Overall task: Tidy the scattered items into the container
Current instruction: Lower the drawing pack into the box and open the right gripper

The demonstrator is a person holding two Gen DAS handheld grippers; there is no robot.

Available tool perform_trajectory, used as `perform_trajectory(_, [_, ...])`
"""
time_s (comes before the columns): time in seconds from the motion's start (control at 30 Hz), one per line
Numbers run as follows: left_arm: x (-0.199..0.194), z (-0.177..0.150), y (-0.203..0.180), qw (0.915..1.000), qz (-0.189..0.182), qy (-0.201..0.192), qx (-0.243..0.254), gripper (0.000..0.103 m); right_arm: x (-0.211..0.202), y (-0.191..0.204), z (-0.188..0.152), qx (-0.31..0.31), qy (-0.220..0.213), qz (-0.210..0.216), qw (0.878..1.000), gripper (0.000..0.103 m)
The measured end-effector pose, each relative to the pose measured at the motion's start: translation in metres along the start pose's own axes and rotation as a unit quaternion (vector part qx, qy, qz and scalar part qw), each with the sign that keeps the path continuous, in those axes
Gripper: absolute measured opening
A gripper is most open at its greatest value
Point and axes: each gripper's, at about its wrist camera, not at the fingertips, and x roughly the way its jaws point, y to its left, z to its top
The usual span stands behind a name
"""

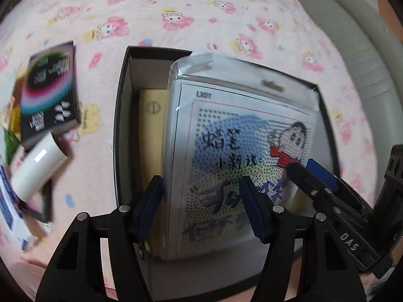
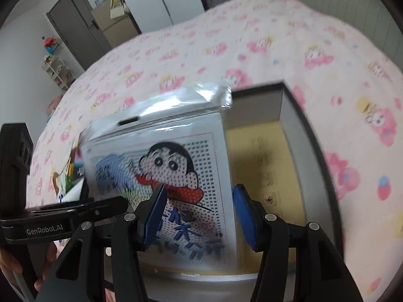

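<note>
Both grippers are wide open here. The left gripper [image 1: 204,209] has its blue pads [image 1: 254,209] spread well apart, and the right gripper [image 2: 200,214] does too, crossing in low from the left one's right side, fingers apart.

soft, even indoor light; heavy fisheye bending with dark corners (both views), motion blur smears the edges.
</note>
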Motion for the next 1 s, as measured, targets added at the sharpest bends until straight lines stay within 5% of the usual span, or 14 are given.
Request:
perform_trajectory(0.27, [0.009, 0.0, -0.011, 0.9981, 0.059, 0.004, 0.017, 0.064, 0.03, -0.034, -0.009, 0.057, 0.044, 0.037, 0.997, 0.051])
perform_trajectory(0.37, [-0.001, -0.003, -0.015, 0.9986, 0.046, -0.018, 0.016, 0.061, 0.017, -0.032, -0.011, 0.052, 0.014, 0.006, 0.999, 0.051])
perform_trajectory(0.5, [-0.01, -0.001, -0.012, 0.9984, 0.04, -0.033, 0.022, 0.056, 0.029, -0.026, -0.015, 0.032, 0.038, -0.042, 0.998, 0.051])
perform_trajectory(0.77, [-0.016, -0.003, -0.012, 0.9984, 0.038, -0.023, 0.035, 0.052, 0.05, -0.012, -0.017, 0.022, 0.09, -0.011, 0.996, 0.051])
perform_trajectory(0.93, [-0.016, -0.003, -0.009, 0.9989, 0.032, -0.022, 0.025, 0.052, 0.059, 0.004, -0.016, -0.003, 0.105, -0.012, 0.994, 0.068])
perform_trajectory(1.0, [-0.014, -0.004, -0.007, 0.9991, 0.029, -0.021, 0.021, 0.052, 0.058, 0.012, -0.018, -0.013, 0.107, 0.026, 0.994, 0.068])
